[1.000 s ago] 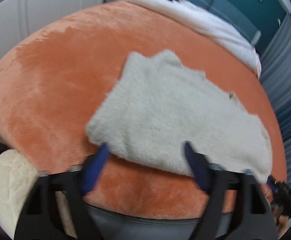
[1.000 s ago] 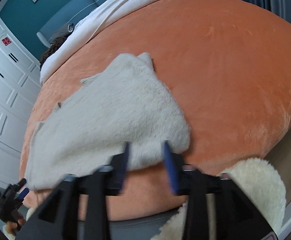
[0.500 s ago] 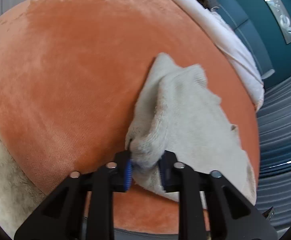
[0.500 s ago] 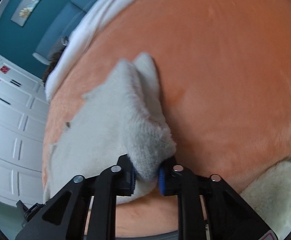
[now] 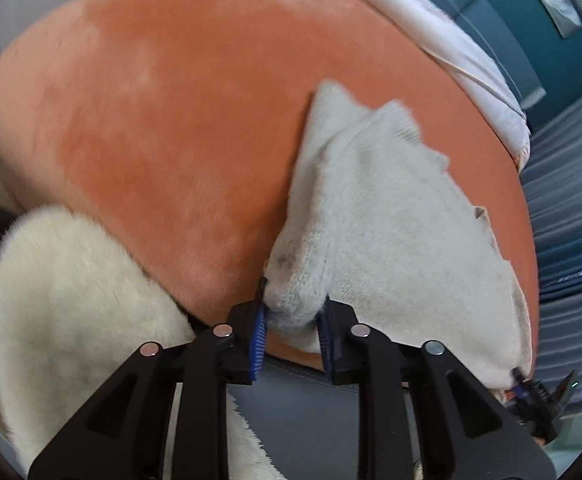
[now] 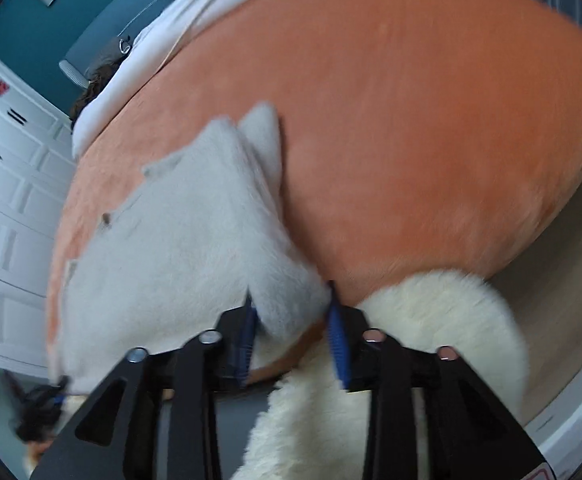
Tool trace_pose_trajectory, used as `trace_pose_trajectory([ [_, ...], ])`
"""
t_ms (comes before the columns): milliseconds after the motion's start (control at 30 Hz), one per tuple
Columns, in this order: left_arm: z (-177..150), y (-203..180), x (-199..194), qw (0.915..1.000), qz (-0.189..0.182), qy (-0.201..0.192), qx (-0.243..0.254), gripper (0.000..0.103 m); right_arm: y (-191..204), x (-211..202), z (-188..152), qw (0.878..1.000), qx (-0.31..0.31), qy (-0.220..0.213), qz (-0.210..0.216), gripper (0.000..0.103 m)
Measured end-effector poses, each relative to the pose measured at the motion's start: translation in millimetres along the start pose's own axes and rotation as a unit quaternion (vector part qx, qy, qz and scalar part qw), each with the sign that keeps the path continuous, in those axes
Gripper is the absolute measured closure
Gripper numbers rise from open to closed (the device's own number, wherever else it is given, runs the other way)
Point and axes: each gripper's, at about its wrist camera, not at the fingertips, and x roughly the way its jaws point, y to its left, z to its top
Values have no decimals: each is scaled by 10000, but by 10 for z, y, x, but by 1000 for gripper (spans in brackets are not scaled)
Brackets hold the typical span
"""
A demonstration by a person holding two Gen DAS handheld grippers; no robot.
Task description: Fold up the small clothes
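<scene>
A small fluffy pale grey garment [image 5: 391,220] lies on the orange plush bed cover [image 5: 171,120]. My left gripper [image 5: 291,320] is shut on the garment's near left corner at the bed's front edge. In the right wrist view the same garment [image 6: 179,248] spreads to the left, and my right gripper [image 6: 293,320] is shut on its near right corner, lifted slightly off the cover [image 6: 431,140]. Each gripper shows small and dark in the other's view, the right one [image 5: 539,396] and the left one [image 6: 39,412], at the garment's far corner.
A cream fluffy rug [image 5: 71,320] lies below the bed's front edge, also in the right wrist view [image 6: 431,340]. A white duvet [image 5: 431,28] lies along the far side of the bed. White cabinets [image 6: 7,220] stand to the left.
Both grippers closed on the garment's near corners and pulled them back toward the bed's front edge, bunching the fabric; the rug has come more into view.
</scene>
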Motion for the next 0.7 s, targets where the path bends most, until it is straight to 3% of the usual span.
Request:
trace_pose_trajectory([
  [67, 125, -176, -281, 9973, 288, -549, 400, 58, 99, -206, 96, 9969, -361, -510, -471, 59],
  [100, 186, -258, -392, 9944, 386, -831, 529, 40, 158, -290, 169, 9939, -501, -772, -610, 54],
  [133, 299, -367, -476, 9911, 370, -1103, 652, 30, 192, -321, 236, 9926, -578, -883, -595, 49],
  [200, 491, -568, -475, 9886, 151, -1259, 815, 23, 267, -275, 425, 9929, -658, -919, -361, 47],
  [300, 791, -906, -114, 9876, -103, -1115, 1101, 14, 519, 66, 737, 9938, -785, -792, -29, 43],
  [400, 951, -1045, 412, 9901, -123, -635, 1244, 13, 751, 429, 905, 9940, -926, -572, 50, 41],
  [467, 1028, -1082, 753, 9932, 102, -303, 1121, 14, 794, 697, 1002, 9954, -915, -280, 62, 40],
  [500, 1018, -1066, 859, 9937, 104, -196, 1100, 15, 795, 834, 1030, 9962, -866, -135, 20, 40],
  [567, 1029, -1085, 1060, 9937, 221, -66, 1098, 37, 770, 1026, 1044, 9964, -844, 31, -56, 40],
  [600, 1023, -1037, 1078, 9932, 225, 30, 1143, 64, 773, 1103, 1048, 9960, -875, 98, -123, 51],
  [633, 1041, -1031, 1089, 9928, 269, 95, 1163, 92, 801, 1131, 1051, 9955, -937, 123, -87, 86],
  [667, 1073, -1024, 1046, 9933, 119, 78, 1151, 92, 829, 1118, 1068, 9951, -976, 162, 60, 94],
  [700, 1109, -1026, 960, 9936, -14, -26, 1127, 93, 844, 1039, 1098, 9952, -953, 29, 217, 94],
])
